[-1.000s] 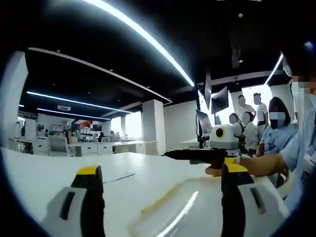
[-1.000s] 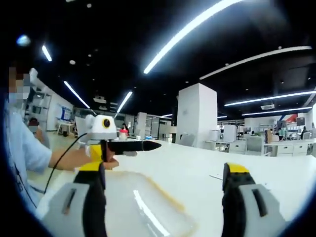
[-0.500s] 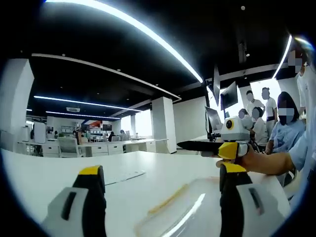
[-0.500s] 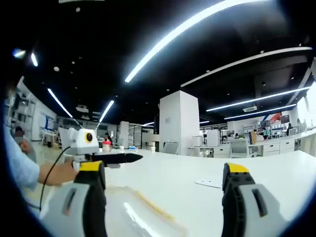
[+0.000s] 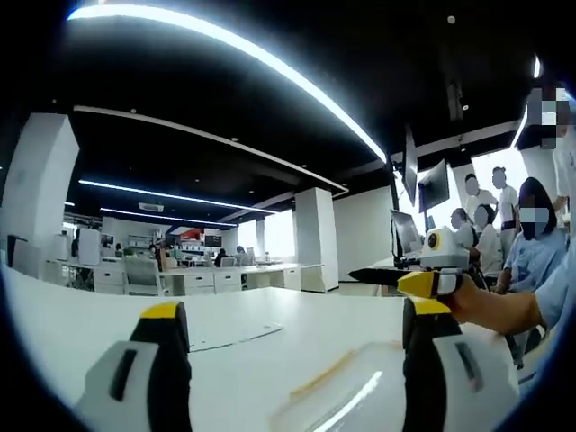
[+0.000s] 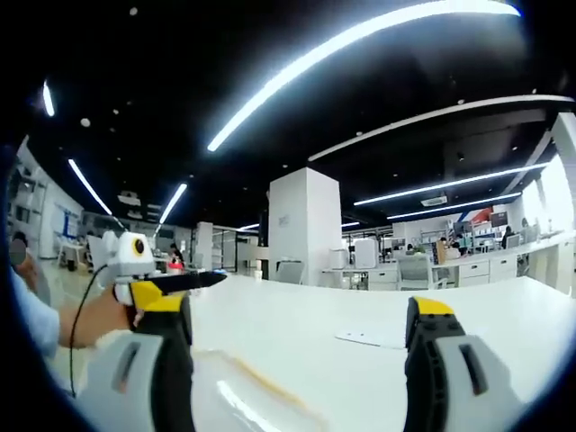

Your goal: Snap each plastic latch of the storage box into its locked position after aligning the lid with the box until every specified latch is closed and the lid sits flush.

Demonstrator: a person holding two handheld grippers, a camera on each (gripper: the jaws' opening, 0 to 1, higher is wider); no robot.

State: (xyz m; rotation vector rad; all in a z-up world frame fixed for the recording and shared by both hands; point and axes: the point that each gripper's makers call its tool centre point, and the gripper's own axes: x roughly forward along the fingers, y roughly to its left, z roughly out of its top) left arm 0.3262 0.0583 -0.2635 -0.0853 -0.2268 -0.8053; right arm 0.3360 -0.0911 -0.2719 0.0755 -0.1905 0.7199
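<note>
Left gripper [image 5: 292, 360]: jaws spread wide with nothing between them, held above the near edge of the storage box lid [image 5: 360, 400] in the left gripper view.
Right gripper [image 6: 297, 360]: likewise spread and empty, poised over the lid [image 6: 243, 400] in the right gripper view (each tool also shows in the other's view, gripped by the person's hand [image 5: 481, 301]).
Storage box: only the clear lid with a pale yellowish strip [image 5: 319, 378] along one edge can be seen, low and just ahead of both tools; the latches themselves cannot be made out.
Key relation: the box lies below and between the two grippers, its long axis seemingly running from one tool toward the other; neither looks clearly nearer, so each would likely drop down onto its own end.
Surface: a white table [image 6: 360, 310], with a flat sheet of paper [image 6: 369, 338] farther out.
Room: an open office beyond, with desks, a white pillar [image 6: 306, 225], ceiling light strips and several people standing far right by monitors [image 5: 495, 211].
</note>
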